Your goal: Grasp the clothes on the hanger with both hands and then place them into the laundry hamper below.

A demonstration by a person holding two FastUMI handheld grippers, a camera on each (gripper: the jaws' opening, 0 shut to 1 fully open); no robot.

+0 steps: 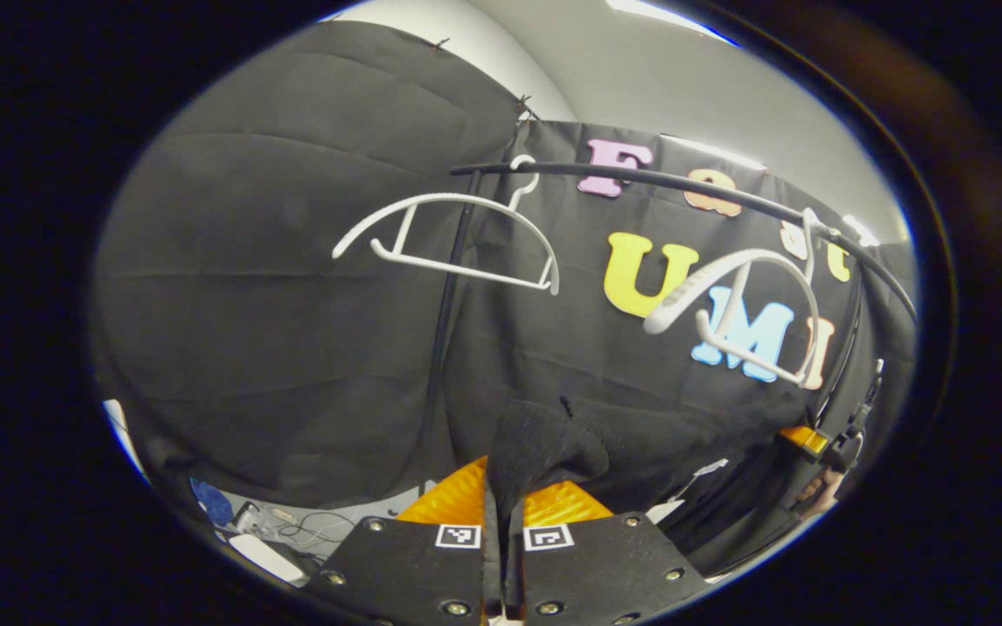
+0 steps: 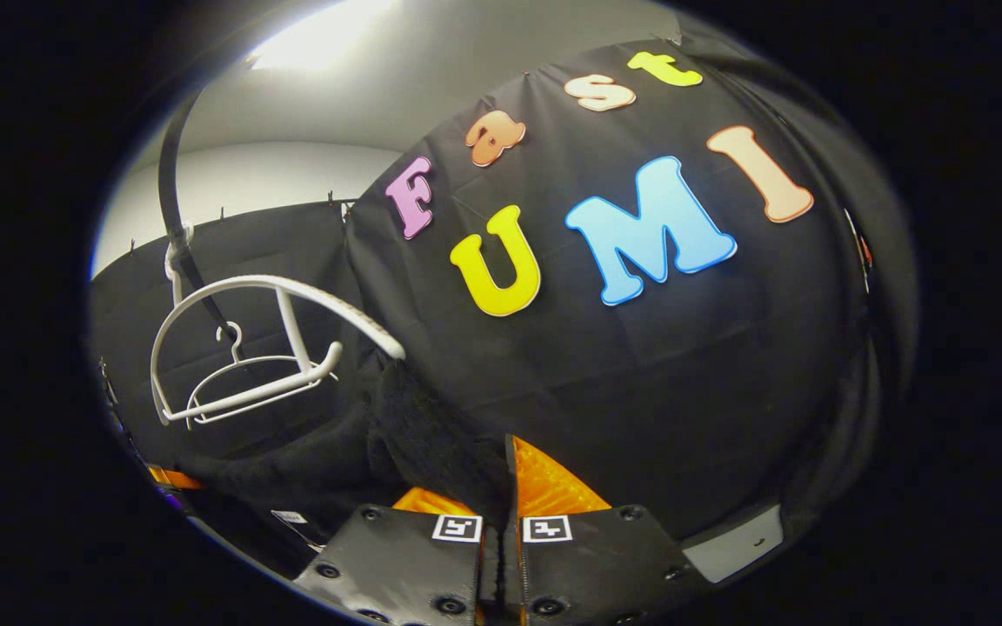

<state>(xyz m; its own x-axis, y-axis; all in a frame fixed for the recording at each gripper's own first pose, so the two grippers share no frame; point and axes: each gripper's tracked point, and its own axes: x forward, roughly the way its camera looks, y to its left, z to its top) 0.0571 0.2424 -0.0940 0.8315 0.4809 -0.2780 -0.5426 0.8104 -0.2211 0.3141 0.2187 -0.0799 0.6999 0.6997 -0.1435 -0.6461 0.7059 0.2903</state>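
A black garment (image 1: 640, 443) hangs off the hangers, stretched between both grippers. My left gripper (image 1: 504, 513) is shut on one bunched end of it. In the left gripper view the other gripper (image 1: 823, 443) holds the far end at the right, with a hand (image 1: 814, 494) below it. In the right gripper view my right gripper (image 2: 508, 504) is shut on the garment (image 2: 414, 435), which sags away to the left. Two bare white hangers (image 1: 457, 230) (image 1: 744, 296) hang on the black rail (image 1: 684, 183) above. The nearer hanger (image 2: 266, 296) is just above the cloth.
The rail's upright post (image 1: 449, 296) stands behind the left hanger. Cables and small items (image 1: 283, 526) lie on the floor at the lower left. A second hanger (image 2: 249, 374) and the curved rail (image 2: 172, 191) are at the left of the right gripper view.
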